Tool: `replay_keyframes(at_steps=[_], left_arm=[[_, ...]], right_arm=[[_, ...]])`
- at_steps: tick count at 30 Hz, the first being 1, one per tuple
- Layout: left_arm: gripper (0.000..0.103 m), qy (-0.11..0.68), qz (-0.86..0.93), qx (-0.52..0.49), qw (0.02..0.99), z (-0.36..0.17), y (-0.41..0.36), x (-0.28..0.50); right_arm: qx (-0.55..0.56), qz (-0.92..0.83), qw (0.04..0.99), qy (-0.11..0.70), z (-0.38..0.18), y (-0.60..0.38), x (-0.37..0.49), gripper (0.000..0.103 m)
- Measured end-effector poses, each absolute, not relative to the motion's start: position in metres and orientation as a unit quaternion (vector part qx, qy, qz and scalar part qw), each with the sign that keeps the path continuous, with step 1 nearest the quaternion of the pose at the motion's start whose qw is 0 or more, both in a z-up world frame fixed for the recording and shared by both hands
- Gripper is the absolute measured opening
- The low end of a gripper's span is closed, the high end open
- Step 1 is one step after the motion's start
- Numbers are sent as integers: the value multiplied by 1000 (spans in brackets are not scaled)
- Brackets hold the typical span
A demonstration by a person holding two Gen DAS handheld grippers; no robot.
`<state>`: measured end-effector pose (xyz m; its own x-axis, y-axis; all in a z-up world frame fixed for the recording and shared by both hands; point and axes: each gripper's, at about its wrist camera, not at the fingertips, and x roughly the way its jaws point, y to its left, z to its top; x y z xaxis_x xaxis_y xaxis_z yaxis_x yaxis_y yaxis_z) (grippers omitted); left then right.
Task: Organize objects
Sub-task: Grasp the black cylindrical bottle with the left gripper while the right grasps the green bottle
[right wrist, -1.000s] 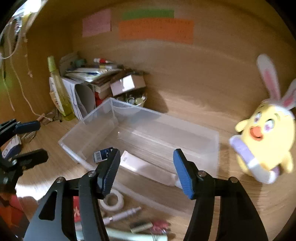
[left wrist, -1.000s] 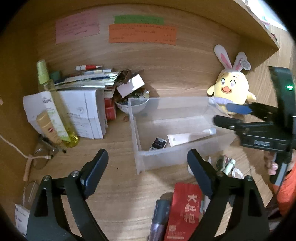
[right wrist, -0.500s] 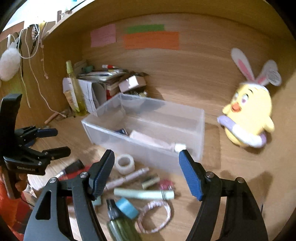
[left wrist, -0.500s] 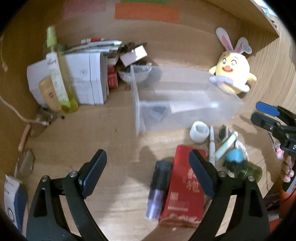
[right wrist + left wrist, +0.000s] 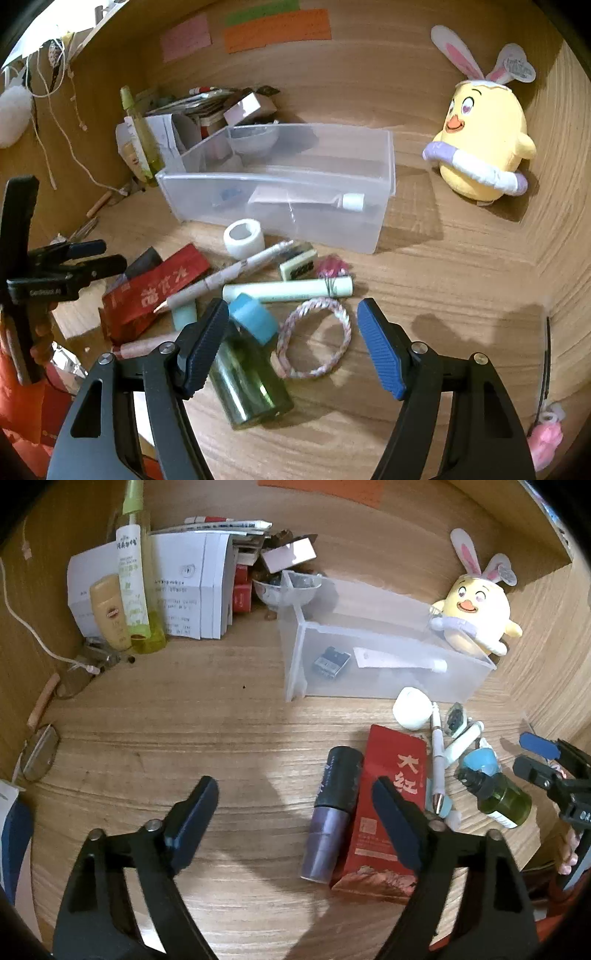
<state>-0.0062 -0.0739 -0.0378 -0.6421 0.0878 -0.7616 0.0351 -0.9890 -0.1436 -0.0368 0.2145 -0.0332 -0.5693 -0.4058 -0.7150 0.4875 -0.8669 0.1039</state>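
Observation:
A clear bin (image 5: 388,686) (image 5: 280,210) holds a white tube (image 5: 306,199) and a small dark item (image 5: 330,662). Loose things lie in front of it: a red packet (image 5: 388,812) (image 5: 155,291), a purple tube (image 5: 332,812), a tape roll (image 5: 243,236), a pen (image 5: 229,275), a green bottle (image 5: 247,384) and a braided ring (image 5: 314,338). My left gripper (image 5: 295,797) (image 5: 85,258) hovers over the table, its jaws closing, with the purple tube below its right finger and untouched. My right gripper (image 5: 293,314) (image 5: 532,753) stands open above the ring and the bottle's blue cap.
A yellow plush chick (image 5: 476,616) (image 5: 480,147) sits right of the bin. Boxes, papers and a spray bottle (image 5: 133,572) crowd the back left corner beside a small bowl (image 5: 280,590). Wooden walls close in behind and at both sides.
My right gripper drew back from over the bin to above the loose pile. My left gripper sank toward the purple tube and red packet, and its jaws narrowed a little.

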Motion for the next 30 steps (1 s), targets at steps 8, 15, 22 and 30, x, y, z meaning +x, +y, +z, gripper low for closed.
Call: replay_keyframes(at_steps=[8,15,22,30], left_arm=[[65,-73,894,-441,28,-48,-70,-17],[57,-83,884,-456,54,-51,-65,-30],[38,-71,886,-457,45,-53,-62,-34],[25,-54,889,-453,25,-55,-61,-33]], right_arm=[[405,-870,275,63,-45,211,-22,69],[413,-853,308,80,-52,200,-13,53],[410,-850,317,97,-57,188,-10,46],[414,-845,325,99,-65,184,-9,39]])
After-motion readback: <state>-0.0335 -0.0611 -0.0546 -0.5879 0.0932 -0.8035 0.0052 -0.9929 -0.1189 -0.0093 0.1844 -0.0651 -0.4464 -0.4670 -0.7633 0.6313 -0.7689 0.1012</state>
